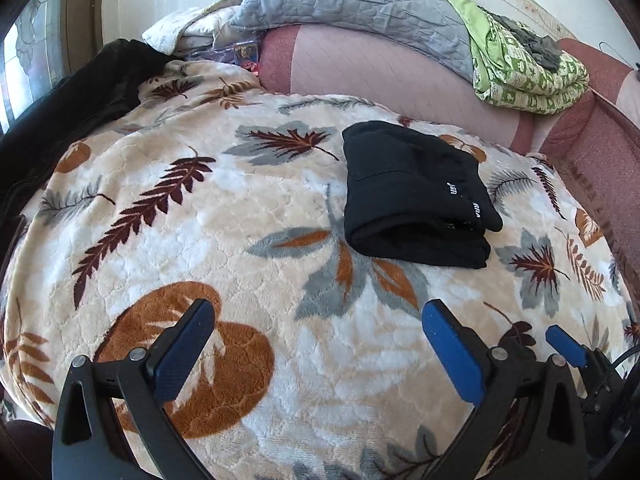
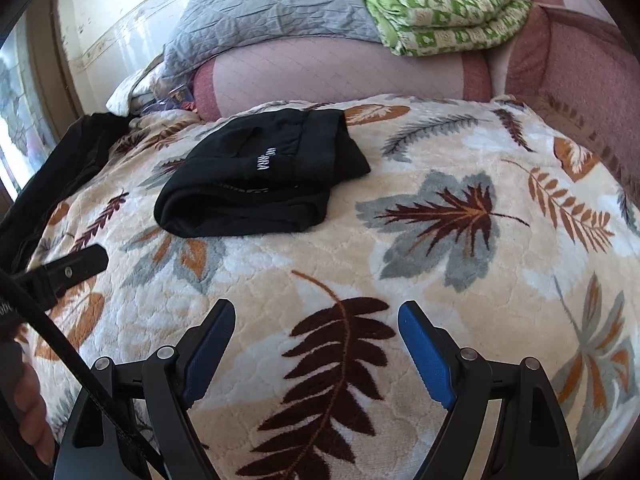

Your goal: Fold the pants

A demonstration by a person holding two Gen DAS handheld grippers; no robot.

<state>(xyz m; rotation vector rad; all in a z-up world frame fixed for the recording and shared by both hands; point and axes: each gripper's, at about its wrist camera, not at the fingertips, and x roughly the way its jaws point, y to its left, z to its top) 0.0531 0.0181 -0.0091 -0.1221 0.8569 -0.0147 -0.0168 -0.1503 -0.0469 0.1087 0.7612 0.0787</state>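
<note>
Black pants (image 1: 412, 196) lie folded into a compact bundle with white lettering on the leaf-patterned blanket (image 1: 224, 208); the right wrist view shows the pants (image 2: 260, 184) up and to the left. My left gripper (image 1: 316, 316) hovers open over the blanket, well short of the bundle, with nothing between its blue pads. My right gripper (image 2: 316, 316) is also open and empty above the blanket (image 2: 420, 248). One of its blue fingertips (image 1: 564, 344) shows at the right of the left wrist view. A black finger (image 2: 76, 266) of the left gripper pokes in at the left of the right wrist view.
A dark garment (image 1: 68, 120) is heaped at the blanket's left edge. Behind it stand a pink sofa back (image 1: 360, 68), a grey quilt (image 1: 352, 4) and a folded green blanket (image 1: 524, 72). A hand (image 2: 32, 412) shows at the lower left.
</note>
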